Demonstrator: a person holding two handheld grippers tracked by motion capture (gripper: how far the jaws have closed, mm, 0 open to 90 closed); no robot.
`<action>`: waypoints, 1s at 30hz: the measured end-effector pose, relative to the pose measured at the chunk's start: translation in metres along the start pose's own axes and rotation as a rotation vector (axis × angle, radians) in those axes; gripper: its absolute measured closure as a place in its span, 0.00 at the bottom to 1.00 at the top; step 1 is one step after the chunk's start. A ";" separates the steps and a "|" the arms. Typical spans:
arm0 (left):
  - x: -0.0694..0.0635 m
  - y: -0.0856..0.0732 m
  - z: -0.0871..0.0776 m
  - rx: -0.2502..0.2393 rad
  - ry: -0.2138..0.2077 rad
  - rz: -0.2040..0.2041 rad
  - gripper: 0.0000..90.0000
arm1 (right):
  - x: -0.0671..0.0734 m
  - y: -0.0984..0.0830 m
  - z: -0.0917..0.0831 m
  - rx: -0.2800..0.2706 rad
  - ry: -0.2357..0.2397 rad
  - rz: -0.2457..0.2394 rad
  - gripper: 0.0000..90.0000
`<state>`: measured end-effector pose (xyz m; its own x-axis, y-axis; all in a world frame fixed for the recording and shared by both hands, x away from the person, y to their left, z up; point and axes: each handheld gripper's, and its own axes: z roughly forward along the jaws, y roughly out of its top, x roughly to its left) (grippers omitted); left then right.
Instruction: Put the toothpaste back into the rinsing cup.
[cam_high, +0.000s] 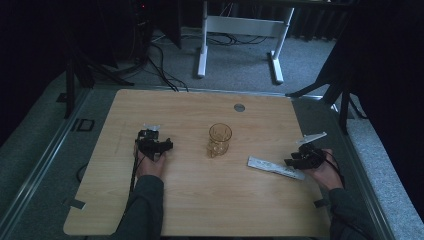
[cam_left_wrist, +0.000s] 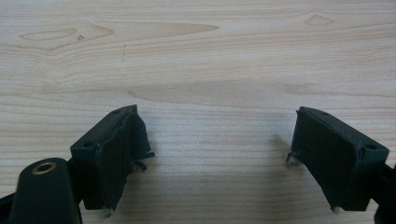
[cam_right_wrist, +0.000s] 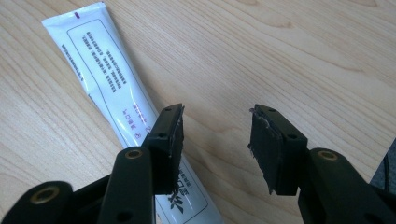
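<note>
An amber glass cup (cam_high: 219, 140) stands upright near the middle of the wooden table (cam_high: 200, 200). To its right lies a flat white tube (cam_high: 276, 168) with printed text, also seen in the right gripper view (cam_right_wrist: 108, 79). My right gripper (cam_high: 295, 161) is open just past the tube's right end; in its own view (cam_right_wrist: 215, 140) the left jaw hangs over the tube and bare wood shows between the jaws. My left gripper (cam_high: 161, 145) stands open to the left of the cup, and its own view (cam_left_wrist: 218, 149) has nothing but bare wood between the jaws.
A round grey grommet (cam_high: 239, 107) sits in the table's far edge. Beyond the table are white desk legs (cam_high: 202, 55) and cables on the carpet. A metal rail (cam_high: 50, 150) runs along the table's left side.
</note>
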<state>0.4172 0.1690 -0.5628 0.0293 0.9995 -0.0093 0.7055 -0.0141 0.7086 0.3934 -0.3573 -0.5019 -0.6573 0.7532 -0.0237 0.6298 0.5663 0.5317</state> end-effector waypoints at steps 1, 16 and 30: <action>0.000 0.000 0.000 0.000 -0.001 0.001 0.17 | 0.000 -0.001 0.000 -0.003 -0.003 -0.004 0.60; 0.000 0.000 0.000 0.002 -0.015 0.016 0.17 | 0.000 0.004 -0.009 0.028 -0.036 -0.067 0.63; 0.000 0.000 0.000 0.002 -0.019 0.021 0.17 | 0.008 0.011 -0.009 0.089 -0.030 -0.146 0.64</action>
<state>0.4176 0.1691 -0.5629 0.0577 0.9983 -0.0081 0.7061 -0.0351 0.7072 0.3910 -0.3476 -0.4884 -0.7328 0.6694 -0.1216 0.5631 0.6970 0.4440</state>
